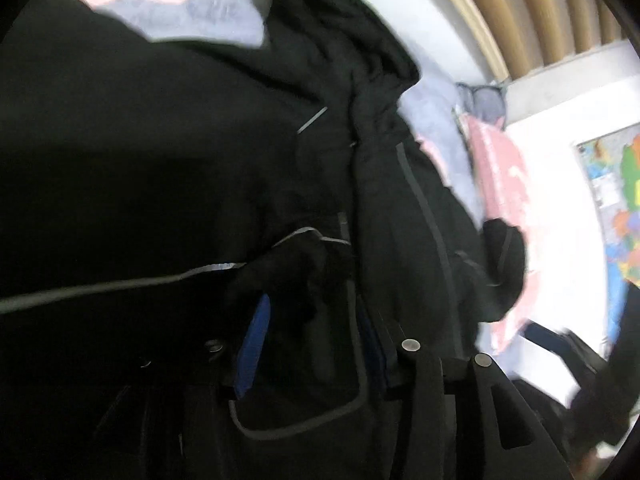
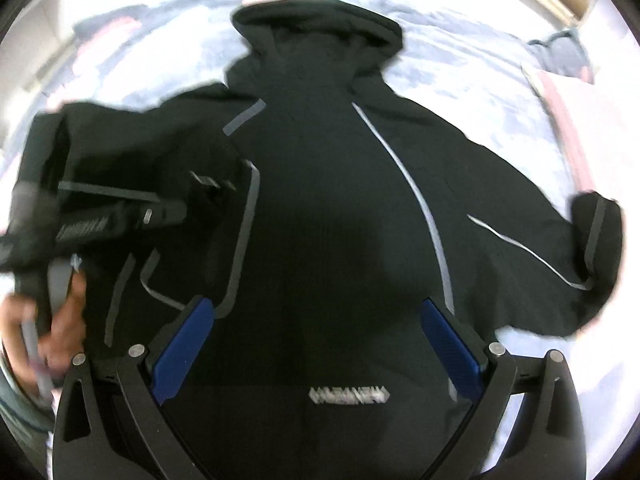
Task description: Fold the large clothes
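Note:
A large black hooded jacket [image 2: 328, 200] with grey reflective stripes lies spread on the bed, hood at the far end. My right gripper [image 2: 316, 332] is open and empty, hovering above the jacket's lower back near a silver logo [image 2: 349, 395]. My left gripper [image 1: 308, 320] is shut on the jacket's left sleeve [image 1: 292, 268], with black cloth bunched between its blue pads [image 1: 254, 344]. In the right wrist view the left gripper [image 2: 192, 196] holds that sleeve lifted over the jacket's left side. The other sleeve [image 2: 592, 248] lies stretched out to the right.
The bed has a pale blue and pink patterned cover [image 2: 460, 80]. A pink pillow [image 1: 504, 184] lies near the headboard side. Wooden slats [image 1: 520, 8] and a white wall with a coloured map [image 1: 616, 200] stand beyond the bed. The person's hand [image 2: 60, 328] shows at lower left.

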`<state>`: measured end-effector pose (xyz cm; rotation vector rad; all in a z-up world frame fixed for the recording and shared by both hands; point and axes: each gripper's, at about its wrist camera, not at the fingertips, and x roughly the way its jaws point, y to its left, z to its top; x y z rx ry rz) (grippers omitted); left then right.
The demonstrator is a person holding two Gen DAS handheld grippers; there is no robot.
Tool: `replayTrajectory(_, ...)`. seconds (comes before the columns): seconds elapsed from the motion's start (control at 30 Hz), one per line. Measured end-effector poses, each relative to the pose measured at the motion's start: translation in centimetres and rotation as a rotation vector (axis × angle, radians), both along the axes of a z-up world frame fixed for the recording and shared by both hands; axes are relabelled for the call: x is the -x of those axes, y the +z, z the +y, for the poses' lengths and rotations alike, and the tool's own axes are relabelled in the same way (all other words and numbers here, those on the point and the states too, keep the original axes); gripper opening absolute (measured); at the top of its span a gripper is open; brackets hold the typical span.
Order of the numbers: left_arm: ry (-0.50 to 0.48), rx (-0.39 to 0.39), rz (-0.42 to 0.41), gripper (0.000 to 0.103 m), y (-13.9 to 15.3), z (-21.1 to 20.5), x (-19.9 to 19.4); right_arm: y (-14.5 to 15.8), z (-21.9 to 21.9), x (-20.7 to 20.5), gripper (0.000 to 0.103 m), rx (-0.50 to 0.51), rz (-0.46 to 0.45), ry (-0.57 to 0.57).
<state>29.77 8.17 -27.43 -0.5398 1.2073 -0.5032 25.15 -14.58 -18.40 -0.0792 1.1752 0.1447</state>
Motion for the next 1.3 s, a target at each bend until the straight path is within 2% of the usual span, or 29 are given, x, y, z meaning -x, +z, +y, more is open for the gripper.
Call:
replayTrajectory(0.07, -0.002, 0.027, -0.047, 0.051, 1.9, 0.5, 1.1, -0.3, 0.5, -1.7, 0.103, -0.075, 0.005, 0.033)
replayTrajectory(0.13, 0.008, 0.042, -0.108, 0.063, 4.5, 1.3, 2.8, -0.9, 1.6, -3.9, 0.102, -0.171, 0.019, 0.081)
replayTrajectory(0.2, 0.040, 0.027, -0.157, 0.064, 6.5, 3.1, 4.3, -2.3, 2.5, -6.0, 0.092, -0.245, 0.048, 0.100)
replayTrajectory(0.27, 0.072, -0.001, -0.175, 0.064, 7.5, 4.8, 5.0, -4.3, 3.5, -8.3, 0.091, -0.318, 0.107, 0.099)
replayTrajectory(0.37, 0.131, -0.072, -0.191, 0.064, 8.6, 7.1, 5.9, -6.8, 4.8, -10.0, 0.090, -0.330, 0.154, 0.065)
replayTrajectory(0.43, 0.165, -0.101, -0.188, 0.064, 8.7, 8.5, 6.4, -8.0, 5.6, -10.6, 0.078, -0.363, 0.182, 0.061)
replayTrajectory(0.47, 0.182, -0.116, -0.184, 0.064, 8.5, 9.2, 6.5, -8.4, 6.1, -10.7, 0.056, -0.390, 0.192, 0.077)
replayTrajectory(0.5, 0.200, -0.130, -0.178, 0.064, 8.4, 9.5, 6.6, -8.6, 6.3, -10.9, 0.044, -0.389, 0.199, 0.084)
replayTrajectory(0.53, 0.216, -0.147, -0.175, 0.064, 8.2, 9.8, 6.6, -8.5, 6.6, -10.8, 0.041, -0.358, 0.187, 0.090)
replayTrajectory(0.63, 0.258, -0.176, -0.188, 0.064, 8.5, 10.1, 6.4, -6.3, 5.7, -9.8, 0.035, -0.368, 0.112, 0.102)
replayTrajectory(0.77, 0.274, -0.200, -0.236, 0.064, 9.4, 9.5, 5.3, -1.1, 2.7, -8.3, 0.032, -0.282, -0.035, 0.082)
replayTrajectory(0.87, 0.249, -0.201, -0.255, 0.064, 9.9, 8.1, 3.9, 2.7, -1.6, -7.0, 0.031, -0.191, -0.143, 0.030)
replayTrajectory(1.0, 0.174, -0.193, -0.252, 0.064, 8.8, 4.6, 1.6, 3.6, -8.6, -6.0, 0.031, -0.068, -0.184, -0.101)
replayTrajectory(1.07, 0.134, -0.215, -0.229, 0.064, 7.1, 2.4, 0.3, 2.9, -12.0, -5.6, 0.030, -0.027, -0.162, -0.173)
replayTrajectory(1.1, 0.108, -0.227, -0.210, 0.064, 5.9, 1.3, -0.4, 2.3, -13.2, -6.0, 0.026, -0.021, -0.143, -0.208)
replayTrajectory(1.2, 0.063, -0.330, -0.129, 0.064, 1.6, -1.6, -2.4, -1.8, -16.8, -6.7, 0.022, 0.041, -0.072, -0.286)
replayTrajectory(1.23, 0.064, -0.374, -0.079, 0.064, -0.3, -2.0, -3.1, -3.7, -17.6, -7.2, 0.022, 0.039, -0.028, -0.294)
replayTrajectory(1.3, 0.073, -0.412, -0.043, 0.064, -2.5, -2.4, -3.8, -6.3, -18.4, -7.8, 0.022, -0.014, 0.051, -0.303)
